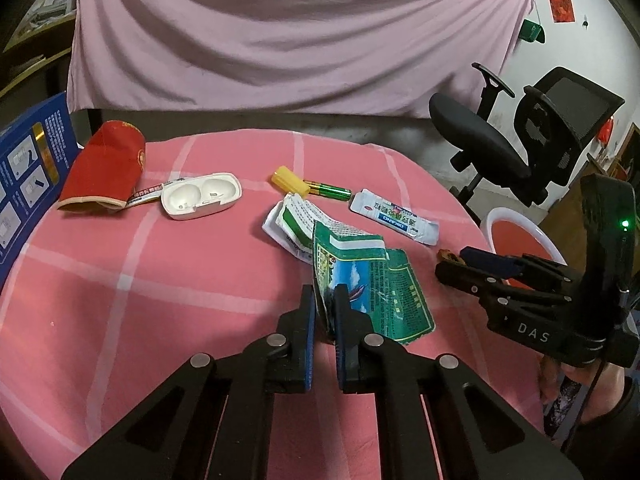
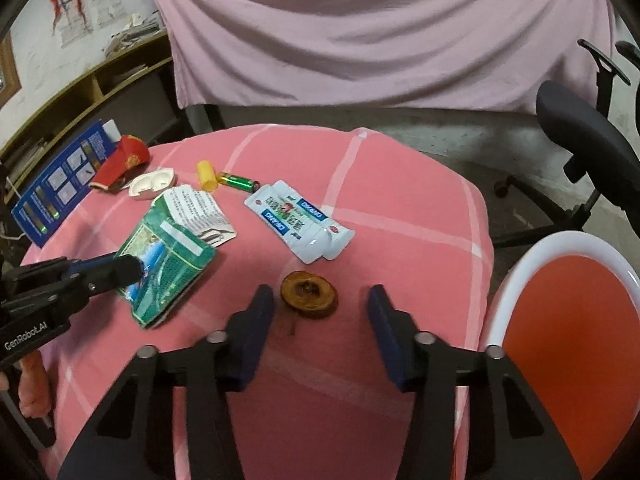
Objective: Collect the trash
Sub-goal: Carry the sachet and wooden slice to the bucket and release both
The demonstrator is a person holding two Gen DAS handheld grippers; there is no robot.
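Note:
My left gripper (image 1: 325, 296) is shut on a torn green wrapper (image 1: 360, 276), lifting one edge off the pink checked tablecloth (image 1: 140, 272); the wrapper also shows in the right wrist view (image 2: 168, 268). My right gripper (image 2: 320, 300) is open around a brown round slice (image 2: 310, 295) on the cloth, fingers apart on either side and not touching it. A white-blue sachet (image 2: 298, 220), a folded leaflet (image 2: 200, 212), a green battery (image 2: 238, 181) and a yellow cap (image 2: 207, 176) lie further back. In the left wrist view the right gripper (image 1: 460, 262) is at the right.
A white bin with an orange liner (image 2: 568, 320) stands at the table's right edge. A red paper cup (image 1: 104, 168), a white earbud case (image 1: 200, 196) and a blue box (image 1: 28, 168) sit at the left. A black office chair (image 1: 520, 140) stands behind right.

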